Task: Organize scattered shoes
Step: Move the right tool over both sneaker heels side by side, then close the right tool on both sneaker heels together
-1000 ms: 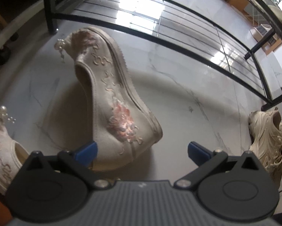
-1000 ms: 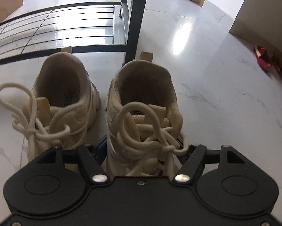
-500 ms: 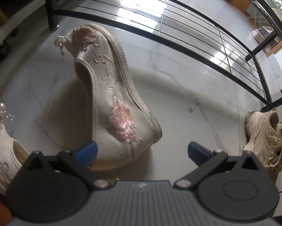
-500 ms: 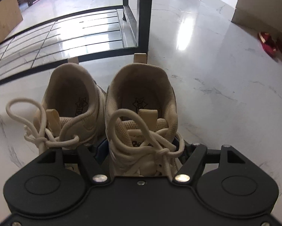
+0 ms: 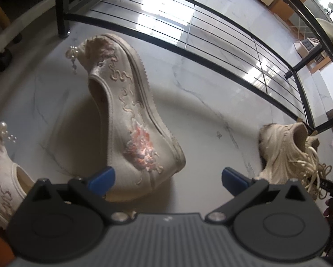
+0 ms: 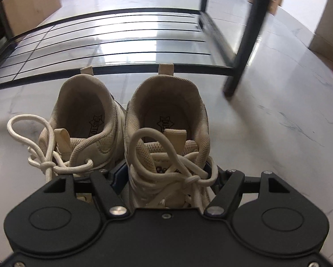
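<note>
Beige sneakers (image 6: 166, 138) shifted left along rack (image 6: 126, 67), right fingers (image 6: 119, 175) clamping one, left fingers (image 5: 101, 178) spread.

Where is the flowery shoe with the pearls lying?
In the left wrist view, the embroidered shoe lies tipped on its side on the marble floor, just in front of the black shoe rack, with beige sneakers off to the right.

close downward wrist views, shared sneakers (image 5: 286, 153)
</note>
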The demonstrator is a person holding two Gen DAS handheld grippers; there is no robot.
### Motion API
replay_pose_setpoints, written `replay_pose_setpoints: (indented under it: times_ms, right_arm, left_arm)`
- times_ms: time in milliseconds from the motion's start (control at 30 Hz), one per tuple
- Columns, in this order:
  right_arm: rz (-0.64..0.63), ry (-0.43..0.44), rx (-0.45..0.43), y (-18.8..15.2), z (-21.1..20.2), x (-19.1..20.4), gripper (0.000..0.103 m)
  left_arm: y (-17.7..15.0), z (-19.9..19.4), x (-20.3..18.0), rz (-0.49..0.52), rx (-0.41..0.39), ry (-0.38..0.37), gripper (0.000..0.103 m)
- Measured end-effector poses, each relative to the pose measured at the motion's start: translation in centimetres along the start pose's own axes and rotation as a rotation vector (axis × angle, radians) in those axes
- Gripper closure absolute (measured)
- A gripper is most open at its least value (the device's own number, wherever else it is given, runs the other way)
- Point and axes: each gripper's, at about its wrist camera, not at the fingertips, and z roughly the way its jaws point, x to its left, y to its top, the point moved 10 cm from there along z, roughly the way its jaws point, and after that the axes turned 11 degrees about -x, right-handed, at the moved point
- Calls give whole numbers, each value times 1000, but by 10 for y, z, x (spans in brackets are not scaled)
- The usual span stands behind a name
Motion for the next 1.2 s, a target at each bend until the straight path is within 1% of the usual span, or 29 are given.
replay_pose_setpoints:
  times_ms: [133,233,267,367,400,467,500,633,700,733,833,900,933,967,1033,1067,1133,1200]
  right_arm:
    - [-4,-6,3,-2,-7,21,32]
    - [4,-23,5,-3,-7,24,29]
    - [5,-27,6,-3,-6,23,25]
    - [28,-41,26,-2,-9,23,24]
    - [45,-30,22,3,-15,23,24]
    - [66,-6,10,12,-27,22,19]
    - [74,5,4,17,-33,21,19]
    - [48,11,-44,46,-58,18,17]
    - [49,24,-70,60,-66,19,14]
    - [54,31,-73,66,-66,21,12]
    - [62,37,-48,73,-54,28,12]
    - [54,47,-28,71,-42,37,13]
    - [46,46,-21,69,-37,40,16]
    - [21,41,4,63,-26,46,23]
    - [-19,31,46,53,-6,56,28]
    - [-33,26,62,49,2,59,32]
    - [-45,10,78,43,15,62,37]
    - [-5,6,85,41,25,59,37]
  left_arm:
    - [3,-1,1,-5,-10,-5,1]
    - [3,-4,3,-6,-15,-6,1]
    - [3,-4,3,-6,-15,-4,1]
    - [2,-6,6,-10,-16,1,1]
    - [2,-7,7,-12,-16,3,1]
    - [4,-9,9,-22,-19,0,1]
    - [6,-9,9,-28,-20,-3,1]
    - [8,-9,5,-41,-17,-21,1]
    - [8,-9,4,-40,-15,-27,1]
    - [8,-9,3,-39,-13,-29,1]
    - [8,-8,1,-39,-7,-33,1]
    - [8,-9,1,-42,-7,-33,1]
    - [8,-9,2,-44,-7,-32,1]
    - [9,-8,3,-51,-6,-32,1]
    - [9,-7,4,-64,1,-34,1]
    - [9,-6,5,-69,5,-35,1]
    - [8,-4,6,-84,16,-40,1]
    - [9,-2,6,-94,25,-45,1]
